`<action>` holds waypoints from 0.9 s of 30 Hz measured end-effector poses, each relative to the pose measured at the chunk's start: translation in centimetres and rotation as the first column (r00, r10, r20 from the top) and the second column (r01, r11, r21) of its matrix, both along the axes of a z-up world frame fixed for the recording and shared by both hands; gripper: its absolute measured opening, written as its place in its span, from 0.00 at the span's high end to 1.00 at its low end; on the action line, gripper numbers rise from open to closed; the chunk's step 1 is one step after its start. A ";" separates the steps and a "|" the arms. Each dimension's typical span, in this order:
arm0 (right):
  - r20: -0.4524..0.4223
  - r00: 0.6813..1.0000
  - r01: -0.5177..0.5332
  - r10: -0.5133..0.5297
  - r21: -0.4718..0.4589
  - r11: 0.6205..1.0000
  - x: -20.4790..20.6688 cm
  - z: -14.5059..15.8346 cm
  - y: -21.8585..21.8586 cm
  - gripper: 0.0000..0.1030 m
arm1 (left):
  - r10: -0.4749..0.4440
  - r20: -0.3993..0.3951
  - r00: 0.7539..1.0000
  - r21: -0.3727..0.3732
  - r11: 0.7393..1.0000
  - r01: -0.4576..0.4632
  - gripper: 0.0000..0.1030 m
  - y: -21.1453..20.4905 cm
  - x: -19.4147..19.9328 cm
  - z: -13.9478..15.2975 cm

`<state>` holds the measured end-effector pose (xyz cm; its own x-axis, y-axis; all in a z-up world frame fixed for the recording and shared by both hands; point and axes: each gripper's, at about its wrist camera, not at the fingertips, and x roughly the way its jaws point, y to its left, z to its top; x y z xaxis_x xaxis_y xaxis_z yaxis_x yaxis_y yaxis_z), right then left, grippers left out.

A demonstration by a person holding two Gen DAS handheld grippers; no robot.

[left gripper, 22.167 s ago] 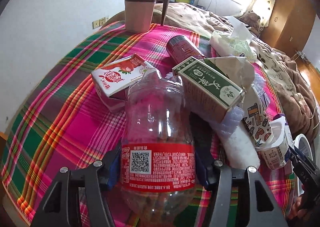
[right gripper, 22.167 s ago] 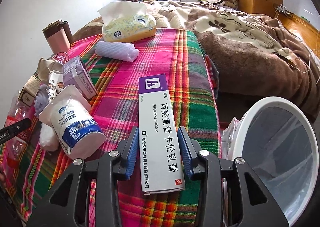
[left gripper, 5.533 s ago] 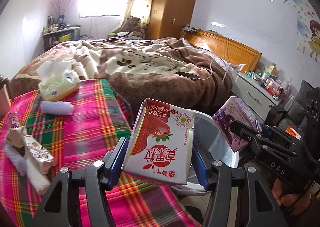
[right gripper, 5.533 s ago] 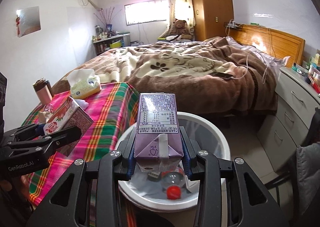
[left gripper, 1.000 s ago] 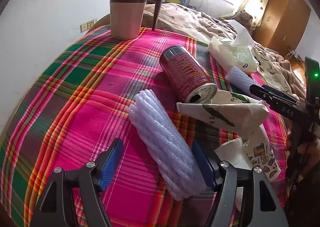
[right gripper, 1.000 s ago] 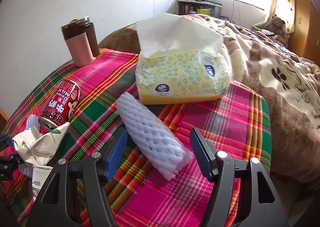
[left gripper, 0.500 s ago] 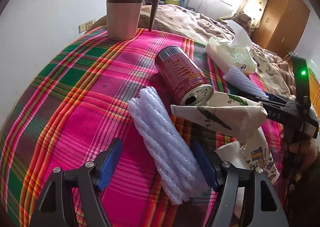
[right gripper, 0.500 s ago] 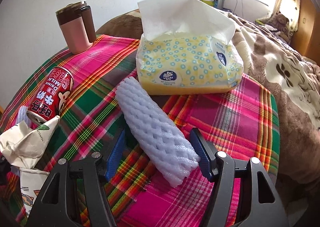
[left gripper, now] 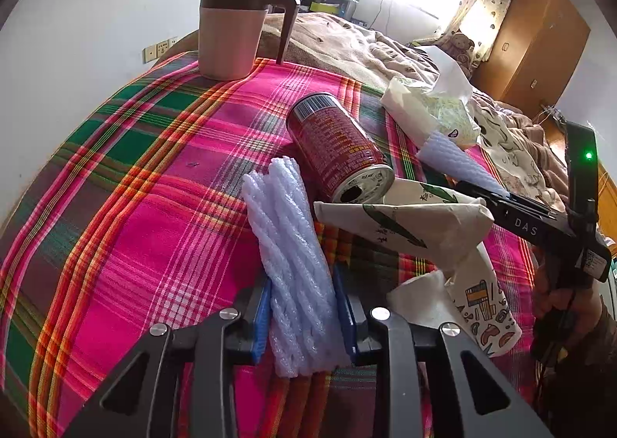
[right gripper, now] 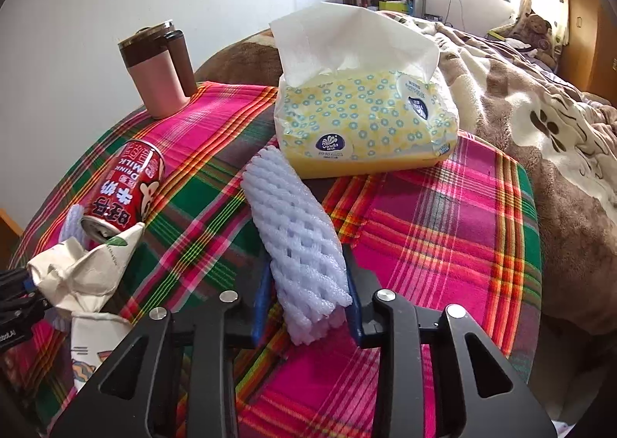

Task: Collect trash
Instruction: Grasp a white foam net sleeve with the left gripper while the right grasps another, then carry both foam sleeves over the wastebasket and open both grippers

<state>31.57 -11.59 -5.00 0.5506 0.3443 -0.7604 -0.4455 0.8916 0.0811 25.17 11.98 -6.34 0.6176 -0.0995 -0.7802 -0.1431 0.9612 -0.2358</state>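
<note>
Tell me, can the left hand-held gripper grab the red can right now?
Probably not yet. The left hand-held gripper is closing on a foam net, so it's busy. The red can lies just past the net, unblocked, so it could be next.

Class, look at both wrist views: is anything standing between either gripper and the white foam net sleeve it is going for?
Nothing visible does. The left gripper is closing on one foam sleeve, already between its blue pads. The right gripper is shut on the other foam sleeve. The red can lies beside the first, not in the way.
</note>
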 end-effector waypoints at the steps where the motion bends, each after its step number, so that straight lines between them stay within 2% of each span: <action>1: 0.003 1.000 0.000 0.000 0.006 1.000 -0.2 0.1 -0.1 0.70 | -0.003 0.001 1.000 -0.002 1.000 0.003 0.70 -0.1 -0.1 0.1; 16: 0.056 0.997 0.054 -0.060 0.095 0.994 -5.6 2.7 -2.4 0.71 | -0.030 0.085 0.996 0.003 1.000 0.030 0.70 -1.6 -3.7 3.3; 22: 0.081 0.991 0.096 -0.107 0.132 0.987 -8.4 3.9 -4.0 0.71 | -0.074 0.142 0.987 0.016 0.997 0.073 0.70 -3.2 -5.7 5.5; 27: 0.137 0.980 0.125 -0.142 0.126 0.984 -10.9 5.2 -5.3 0.71 | -0.120 0.172 0.978 0.019 0.993 0.119 0.70 -5.0 -6.9 6.6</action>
<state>20.63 -16.89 0.22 0.6990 0.3416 -0.6283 -0.3376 0.9321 0.1312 18.28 6.96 0.31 0.7268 -0.1744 -0.6643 0.0151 0.9710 -0.2385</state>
